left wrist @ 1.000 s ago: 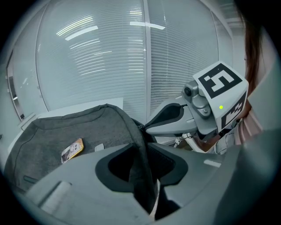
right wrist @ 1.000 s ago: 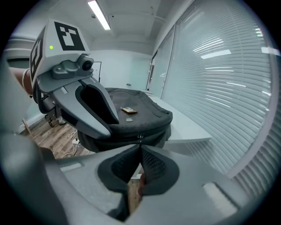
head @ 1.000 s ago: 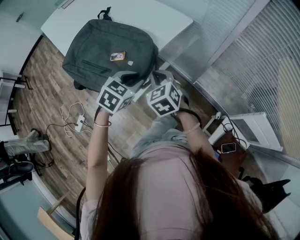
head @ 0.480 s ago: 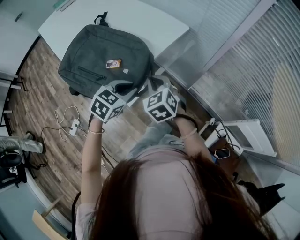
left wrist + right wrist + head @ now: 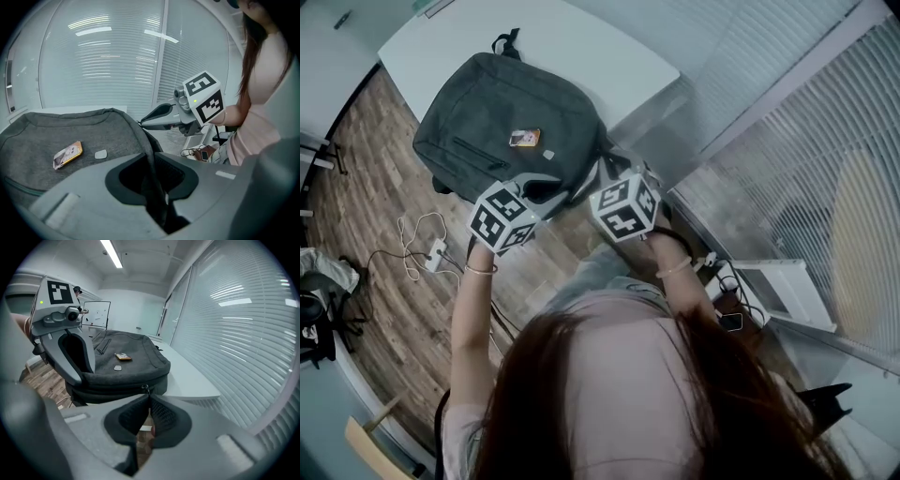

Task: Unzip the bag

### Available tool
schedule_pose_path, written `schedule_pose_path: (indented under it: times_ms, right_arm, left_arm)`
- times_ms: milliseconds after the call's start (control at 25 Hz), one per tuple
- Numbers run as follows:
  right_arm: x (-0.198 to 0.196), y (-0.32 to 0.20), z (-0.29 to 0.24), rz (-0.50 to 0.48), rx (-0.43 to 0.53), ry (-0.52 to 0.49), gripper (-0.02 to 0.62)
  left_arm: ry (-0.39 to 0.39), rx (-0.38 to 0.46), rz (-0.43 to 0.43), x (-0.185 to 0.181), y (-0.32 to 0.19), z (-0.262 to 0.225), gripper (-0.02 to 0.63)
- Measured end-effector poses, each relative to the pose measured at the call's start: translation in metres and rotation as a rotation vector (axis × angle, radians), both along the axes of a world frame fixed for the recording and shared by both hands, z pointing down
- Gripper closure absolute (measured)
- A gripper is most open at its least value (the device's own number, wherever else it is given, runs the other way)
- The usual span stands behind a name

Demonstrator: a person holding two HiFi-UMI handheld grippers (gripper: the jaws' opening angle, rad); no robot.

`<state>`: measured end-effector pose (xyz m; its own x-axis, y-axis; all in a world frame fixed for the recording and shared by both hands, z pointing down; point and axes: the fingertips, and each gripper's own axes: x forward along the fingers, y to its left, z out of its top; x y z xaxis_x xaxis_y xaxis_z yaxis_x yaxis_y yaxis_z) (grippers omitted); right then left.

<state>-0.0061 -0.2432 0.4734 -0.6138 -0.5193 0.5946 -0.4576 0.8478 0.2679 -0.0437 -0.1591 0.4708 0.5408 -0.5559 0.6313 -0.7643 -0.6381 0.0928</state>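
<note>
The room had a wood-plank floor and a glass wall hung with horizontal blinds. Against that wall stood a white table. The grey bag lay flat on the table, and its near end stuck out over the table's edge toward the person.

Compared with a second earlier, the bag sat in the same spot on the table. The two marker cubes stood wider apart in the head view, the left cube further from the right cube.

The left gripper had just been closing. Its jaws were now pressed onto a fold of the bag's grey fabric at the near edge, and the cloth ran down between the pads. The right gripper had its jaws brought together at the tips, and they pinched the zipper pull on the bag's near side wall. That pull sat at the corner nearest the glass wall.

A small orange-and-white card lay on top of the bag, and its print was too small to read. Just beside it was a pale tag that showed no legible writing. The cubes carried only black-and-white square patterns. On the floor lay a white power strip with loose cables.
</note>
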Motion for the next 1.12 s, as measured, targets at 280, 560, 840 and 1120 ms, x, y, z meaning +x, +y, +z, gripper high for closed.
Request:
schedule_pose_path:
  times_ms: [280, 560, 840, 1120]
  right_arm:
    - [-0.004, -0.026, 0.001, -0.006, 0.005, 0.007, 0.58]
    - [-0.008, -0.046, 0.001, -0.022, 0.006, 0.012, 0.58]
    - [-0.015, -0.062, 0.001, -0.048, 0.003, 0.014, 0.578]
    - [-0.022, -0.076, 0.001, -0.089, 0.022, 0.039, 0.578]
  left_arm:
    - [0.02, -0.006, 0.006, -0.001, -0.002, 0.0, 0.537]
    - [0.038, -0.005, 0.017, -0.001, -0.004, 0.0, 0.537]
    - [0.053, -0.011, 0.032, -0.001, -0.003, 0.0, 0.54]
    - [0.065, -0.016, 0.042, -0.001, -0.002, 0.0, 0.54]
